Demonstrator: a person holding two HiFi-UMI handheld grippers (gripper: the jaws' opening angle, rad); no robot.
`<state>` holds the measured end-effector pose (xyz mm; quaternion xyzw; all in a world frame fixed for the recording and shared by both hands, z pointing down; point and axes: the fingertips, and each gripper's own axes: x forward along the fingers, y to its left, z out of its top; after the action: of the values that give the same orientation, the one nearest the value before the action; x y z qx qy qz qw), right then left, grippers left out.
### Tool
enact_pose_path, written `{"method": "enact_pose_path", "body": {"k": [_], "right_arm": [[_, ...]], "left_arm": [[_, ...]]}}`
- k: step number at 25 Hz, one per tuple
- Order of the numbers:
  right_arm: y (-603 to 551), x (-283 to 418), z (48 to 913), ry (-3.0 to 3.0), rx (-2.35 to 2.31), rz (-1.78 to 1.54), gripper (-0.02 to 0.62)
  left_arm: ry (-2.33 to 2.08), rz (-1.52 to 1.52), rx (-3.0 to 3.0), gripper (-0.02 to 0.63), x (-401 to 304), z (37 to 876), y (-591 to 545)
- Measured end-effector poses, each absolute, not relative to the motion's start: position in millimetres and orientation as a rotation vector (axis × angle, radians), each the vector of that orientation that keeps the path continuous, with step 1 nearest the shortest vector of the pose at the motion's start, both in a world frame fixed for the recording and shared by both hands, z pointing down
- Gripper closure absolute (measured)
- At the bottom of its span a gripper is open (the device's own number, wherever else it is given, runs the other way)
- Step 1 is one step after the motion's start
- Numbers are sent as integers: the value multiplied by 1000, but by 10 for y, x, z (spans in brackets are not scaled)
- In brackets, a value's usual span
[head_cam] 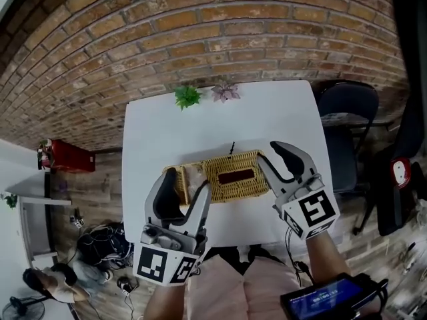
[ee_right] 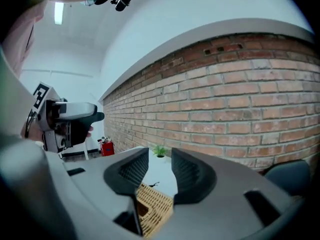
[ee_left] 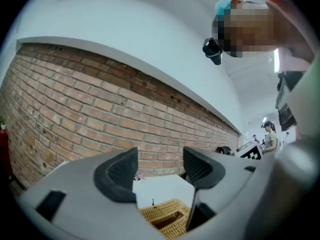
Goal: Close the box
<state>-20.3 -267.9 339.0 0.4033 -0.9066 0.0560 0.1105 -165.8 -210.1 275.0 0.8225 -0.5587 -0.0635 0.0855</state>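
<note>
While both claws hover over the near side of the white table (head_cam: 200,122), the left gripper (head_cam: 187,183) is wide open and empty at the wicker box's (head_cam: 230,176) 8 o'clock. The right gripper (head_cam: 269,153), gap narrower, nothing in it either, sits at 3 o'clock. Two little plants (head_cam: 188,97) stand at 12, brick wall (head_cam: 220,32) behind.

No readable text or labels
</note>
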Motion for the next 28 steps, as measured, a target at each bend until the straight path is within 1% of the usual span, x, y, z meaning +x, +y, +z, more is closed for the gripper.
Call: {"method": "enact_pose_path", "body": {"k": [3,4,6,8,9,12,28], "right_arm": [[-2517,-197,3048,-2695,1219,83,469],[-2460,-190,2941,-2705,1235,51,481],[-2350,-166,2737,-2729,1276,-6,524],[-2249,-137,2562,-2756,1312,-49,580],[-2204,-120,2493,-2765,1324,-63,593],[-2085,-48,2358,-2773,1348,-94,595],[-1922,195,2163,-2778,1374,-148,597]], "left_arm": [[-1772,-212,2488,372,-1563,2434,-1963],[-1824,-196,2494,412,-1539,2350,-1918],[-1936,-150,2489,500,-1511,2215,-1839],[-2011,-133,2466,555,-1497,2111,-1779],[-2030,-138,2451,573,-1488,2071,-1753],[-2063,-153,2422,591,-1436,1979,-1673],[-2087,-121,2463,591,-1129,1841,-1561]]}}
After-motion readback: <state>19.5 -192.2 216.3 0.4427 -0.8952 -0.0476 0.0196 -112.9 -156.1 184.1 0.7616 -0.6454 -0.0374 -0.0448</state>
